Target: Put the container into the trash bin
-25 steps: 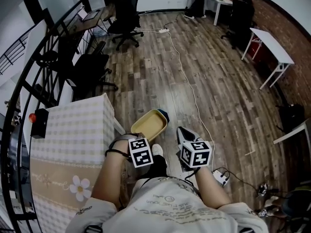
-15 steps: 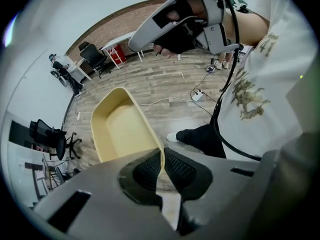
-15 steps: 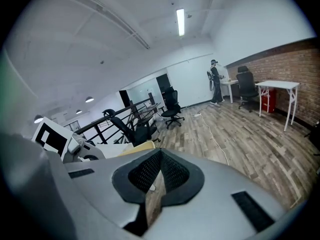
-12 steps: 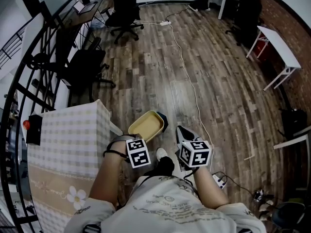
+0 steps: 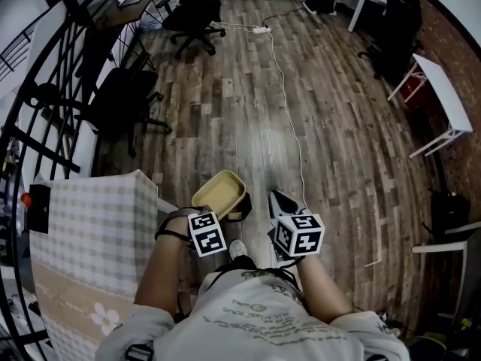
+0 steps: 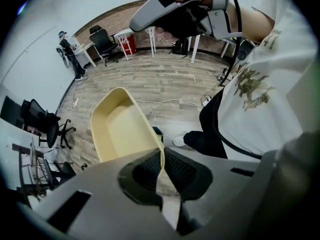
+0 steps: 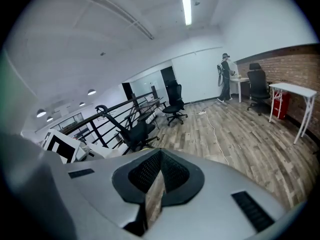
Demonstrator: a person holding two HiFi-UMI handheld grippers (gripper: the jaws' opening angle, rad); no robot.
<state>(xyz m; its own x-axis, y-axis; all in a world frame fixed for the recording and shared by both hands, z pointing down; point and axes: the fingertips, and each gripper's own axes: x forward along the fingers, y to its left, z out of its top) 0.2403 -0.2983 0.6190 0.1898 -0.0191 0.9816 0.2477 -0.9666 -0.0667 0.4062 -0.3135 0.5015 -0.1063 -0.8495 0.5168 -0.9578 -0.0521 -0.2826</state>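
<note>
Floor: grey-brown wood-plank floor (image 5: 338, 156), filling the centre and right of the head view.
Cable: thin white cable (image 5: 289, 104) lying on the planks, running from a white power strip (image 5: 261, 30) at top centre down to mid-frame.
Chairs: black wheeled office chair (image 5: 197, 6) at the top, a second black office chair (image 5: 124, 100) at left.
Desk: white-topped folding table (image 5: 449, 104) standing at the right edge.
Covered table: table under a beige checked cloth (image 5: 98, 232) at lower left, with a black box with a red button (image 5: 36, 205) on it.
</note>
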